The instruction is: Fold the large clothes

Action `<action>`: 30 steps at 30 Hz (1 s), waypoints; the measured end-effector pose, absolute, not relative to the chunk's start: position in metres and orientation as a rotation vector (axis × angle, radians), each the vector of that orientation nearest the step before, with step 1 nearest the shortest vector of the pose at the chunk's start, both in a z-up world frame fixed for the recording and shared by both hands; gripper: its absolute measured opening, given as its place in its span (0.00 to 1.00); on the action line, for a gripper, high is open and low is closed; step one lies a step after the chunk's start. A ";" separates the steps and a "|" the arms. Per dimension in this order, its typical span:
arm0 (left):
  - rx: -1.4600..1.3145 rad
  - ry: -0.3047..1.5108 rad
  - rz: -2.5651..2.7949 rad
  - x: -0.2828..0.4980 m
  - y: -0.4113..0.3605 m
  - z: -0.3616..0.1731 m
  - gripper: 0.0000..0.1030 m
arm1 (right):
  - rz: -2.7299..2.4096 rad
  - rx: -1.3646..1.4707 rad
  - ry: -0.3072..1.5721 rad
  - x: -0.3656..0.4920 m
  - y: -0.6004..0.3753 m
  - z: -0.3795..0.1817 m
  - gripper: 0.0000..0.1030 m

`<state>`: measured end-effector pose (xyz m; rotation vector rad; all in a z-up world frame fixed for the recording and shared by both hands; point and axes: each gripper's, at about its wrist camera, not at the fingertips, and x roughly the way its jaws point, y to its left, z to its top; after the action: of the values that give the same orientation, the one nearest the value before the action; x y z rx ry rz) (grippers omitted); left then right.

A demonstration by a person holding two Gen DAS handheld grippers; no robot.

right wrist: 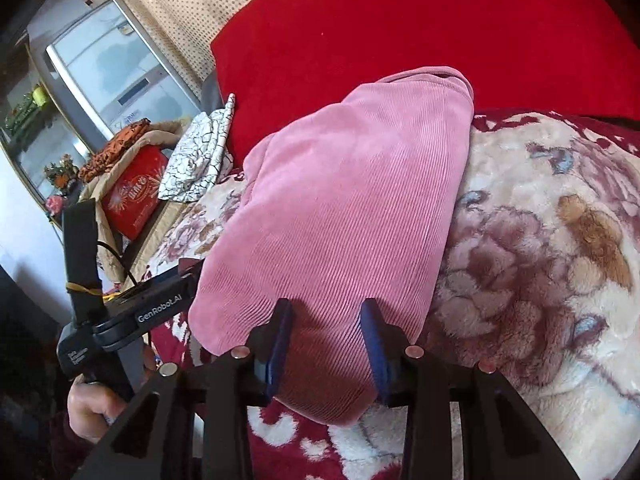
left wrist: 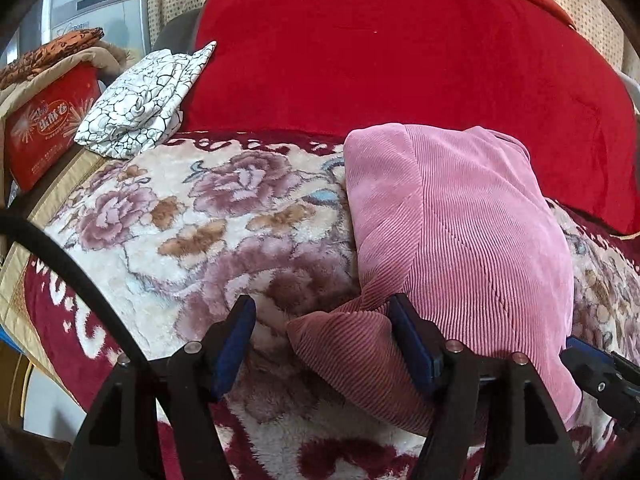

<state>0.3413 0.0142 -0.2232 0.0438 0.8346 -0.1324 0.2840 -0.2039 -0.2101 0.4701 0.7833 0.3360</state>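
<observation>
A pink corduroy garment [left wrist: 460,224] lies folded on a floral blanket [left wrist: 180,220]; it also shows in the right wrist view [right wrist: 352,208]. My left gripper [left wrist: 324,320] is open, its jaws wide apart around the garment's near left corner [left wrist: 344,340], which lies between the fingers against the right pad. My right gripper [right wrist: 326,328] is open, its two fingers standing around the garment's near edge without pinching it. The right gripper's tip shows at the lower right of the left wrist view [left wrist: 600,372]. The left gripper's body shows in the right wrist view [right wrist: 132,312].
A big red cushion [left wrist: 380,52] lies behind the garment. A folded white cloth with black crackle pattern [left wrist: 148,100] and a red box [left wrist: 48,124] sit at the back left. A cable [left wrist: 72,272] crosses the left. A cabinet with glass [right wrist: 108,68] stands beyond.
</observation>
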 end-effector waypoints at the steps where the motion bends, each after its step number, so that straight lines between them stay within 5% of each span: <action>1: 0.046 0.830 -0.129 0.340 0.013 -0.222 0.69 | 0.338 0.465 0.779 0.282 -0.204 -0.209 0.39; 5: 0.063 0.802 -0.108 0.335 0.010 -0.216 0.70 | 0.352 0.490 0.771 0.278 -0.213 -0.210 0.47; 7: 0.063 0.791 -0.098 0.334 0.010 -0.212 0.71 | 0.316 0.516 0.801 0.278 -0.222 -0.213 0.74; 20: -0.010 0.666 -0.045 0.325 0.011 -0.181 0.72 | 0.372 0.630 0.638 0.267 -0.247 -0.184 0.72; 30: -0.089 0.834 -0.113 0.351 0.018 -0.210 0.81 | 0.411 0.726 0.815 0.299 -0.244 -0.227 0.71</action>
<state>0.3515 0.0180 -0.2096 -0.0887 0.8344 -0.1131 0.2986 -0.2440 -0.2266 0.7264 0.8148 0.4112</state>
